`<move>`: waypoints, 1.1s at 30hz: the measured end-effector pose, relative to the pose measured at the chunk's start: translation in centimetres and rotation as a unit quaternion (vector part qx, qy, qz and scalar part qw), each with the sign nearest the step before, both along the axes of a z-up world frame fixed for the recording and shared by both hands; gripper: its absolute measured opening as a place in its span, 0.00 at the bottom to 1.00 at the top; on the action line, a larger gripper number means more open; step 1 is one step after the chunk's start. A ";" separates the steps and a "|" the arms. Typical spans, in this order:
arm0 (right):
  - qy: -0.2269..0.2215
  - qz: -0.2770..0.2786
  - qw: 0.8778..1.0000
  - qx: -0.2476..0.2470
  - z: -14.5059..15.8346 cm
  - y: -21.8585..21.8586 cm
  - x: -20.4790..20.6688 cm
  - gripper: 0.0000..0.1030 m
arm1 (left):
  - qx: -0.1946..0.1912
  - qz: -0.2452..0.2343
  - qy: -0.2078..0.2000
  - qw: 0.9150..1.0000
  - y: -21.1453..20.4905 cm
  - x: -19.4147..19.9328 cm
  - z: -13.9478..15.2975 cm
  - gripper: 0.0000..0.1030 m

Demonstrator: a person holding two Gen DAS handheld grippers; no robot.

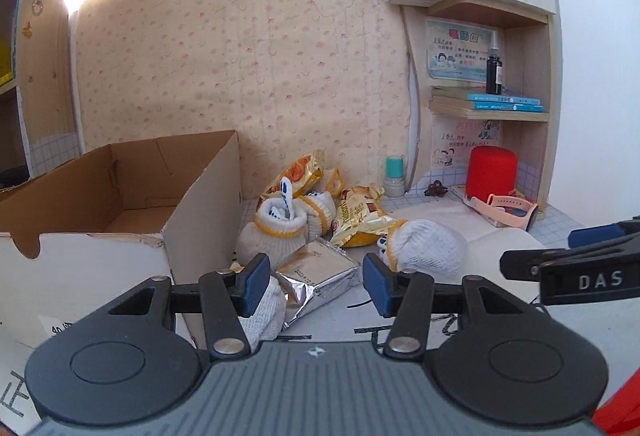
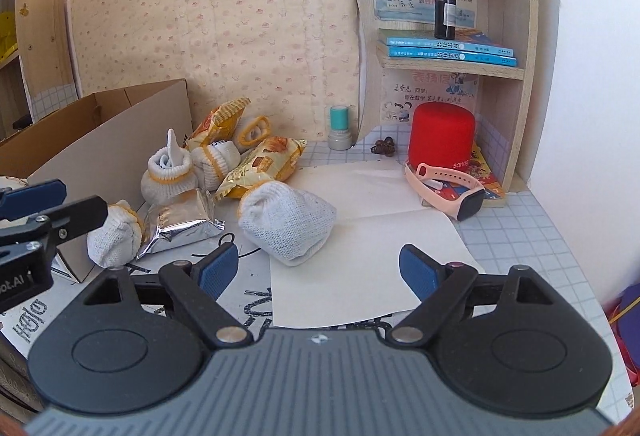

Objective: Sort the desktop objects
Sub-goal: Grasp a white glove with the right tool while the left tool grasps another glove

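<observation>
**Desk clutter beside the cardboard box**

Tiled desktop, papered wall behind. Cardboard box [image 1: 120,203] as landmark: the silver foil packet [image 1: 320,272] lies flat just right of its near corner, long axis running from the box corner toward the viewer. Left gripper [image 1: 316,286] partly open, empty, over that packet. Right gripper [image 2: 320,270] wide open, empty.

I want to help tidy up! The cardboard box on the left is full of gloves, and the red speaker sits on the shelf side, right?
Not quite. The left wrist view shows the cardboard box is empty inside; the gloves lie on the desk beside it. The red speaker does sit on the shelf side.
</observation>
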State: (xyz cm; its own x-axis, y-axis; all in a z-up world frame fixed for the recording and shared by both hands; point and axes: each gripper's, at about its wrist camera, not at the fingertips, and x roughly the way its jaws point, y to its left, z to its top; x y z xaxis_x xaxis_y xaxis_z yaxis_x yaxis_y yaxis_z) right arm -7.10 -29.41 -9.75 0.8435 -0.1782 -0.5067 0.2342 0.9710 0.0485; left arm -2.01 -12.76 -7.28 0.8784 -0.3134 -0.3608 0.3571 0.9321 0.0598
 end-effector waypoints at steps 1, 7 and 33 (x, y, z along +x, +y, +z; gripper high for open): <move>0.000 -0.001 1.000 0.001 0.0 -0.1 -0.1 0.83 | 0.007 0.014 0.001 1.000 -0.2 0.4 -0.3 0.53; -0.001 -0.007 1.000 0.009 -0.4 -1.0 -0.4 0.83 | 0.023 0.088 0.015 0.996 -0.5 2.7 -1.5 0.60; 0.014 -0.003 1.000 0.003 -1.4 -1.4 1.4 0.83 | -0.044 0.097 0.082 0.991 2.2 4.0 -3.0 0.55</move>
